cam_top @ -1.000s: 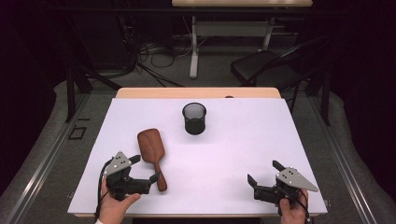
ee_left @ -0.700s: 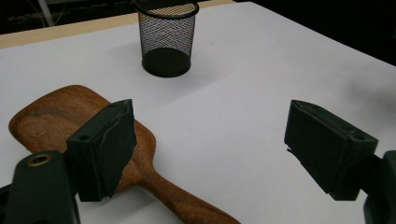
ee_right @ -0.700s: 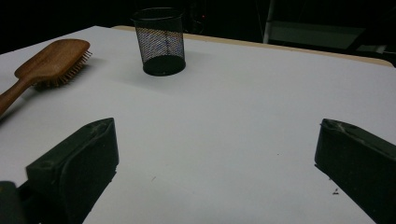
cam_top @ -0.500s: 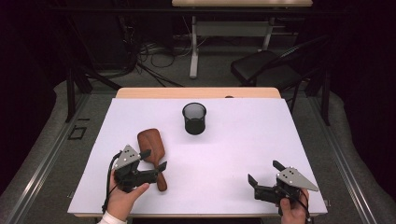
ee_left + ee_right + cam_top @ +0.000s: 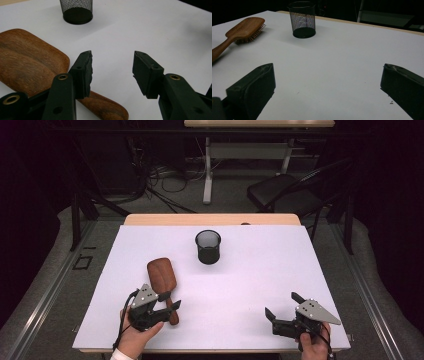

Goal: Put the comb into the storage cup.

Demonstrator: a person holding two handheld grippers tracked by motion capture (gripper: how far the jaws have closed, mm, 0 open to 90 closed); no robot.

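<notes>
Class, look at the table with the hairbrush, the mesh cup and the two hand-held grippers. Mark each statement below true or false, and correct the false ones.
1. The wooden hairbrush lies bristles down on the white table. True.
2. The hairbrush stands inside the black mesh cup. False: it lies on the table, apart from the cup.
3. The left hand-held gripper is at the brush's handle. True.
4. The right hand-held gripper grips the mesh cup. False: its jaws are open, holding nothing, near the table's front edge.
5. The mesh cup lies on its side. False: it stands upright.

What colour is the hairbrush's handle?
Reddish-brown wood with darker grain; the hairbrush shows it best in the left gripper view.
</notes>
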